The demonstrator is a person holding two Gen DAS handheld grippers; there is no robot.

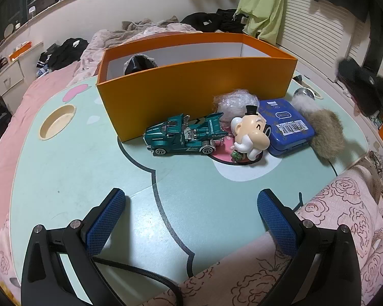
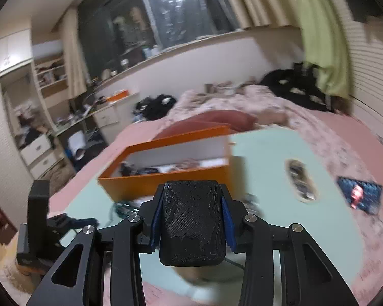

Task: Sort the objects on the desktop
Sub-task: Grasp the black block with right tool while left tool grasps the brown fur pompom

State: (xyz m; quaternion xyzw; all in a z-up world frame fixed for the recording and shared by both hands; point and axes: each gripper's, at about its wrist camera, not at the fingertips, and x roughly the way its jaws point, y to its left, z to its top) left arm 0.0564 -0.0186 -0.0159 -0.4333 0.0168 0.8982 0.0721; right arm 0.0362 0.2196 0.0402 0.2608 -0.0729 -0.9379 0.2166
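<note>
My right gripper [image 2: 191, 193] is shut on a black, rough-surfaced block [image 2: 191, 224], its blue pads pressing both sides, held above the mint-green table [image 2: 268, 204]. Beyond it stands the orange box [image 2: 166, 178] with several small items inside. My left gripper [image 1: 191, 196] is open and holds nothing, low over the table's front part. Ahead of it, against the orange box [image 1: 191, 89], lie a teal toy truck [image 1: 183, 137], a big-nosed figurine in a top hat [image 1: 252, 132], a blue tin [image 1: 286, 125], a ball of bubble wrap [image 1: 235, 102] and a brown fur piece [image 1: 324, 130].
The table sits on a bed with pink floral bedding [image 1: 344, 216]. A round cup hole [image 1: 57, 121] is cut into the table at the left. A dark item [image 1: 140, 63] shows inside the box. A dark printed card [image 2: 360, 197] lies on the bedding. The right side of the left wrist view is blurred.
</note>
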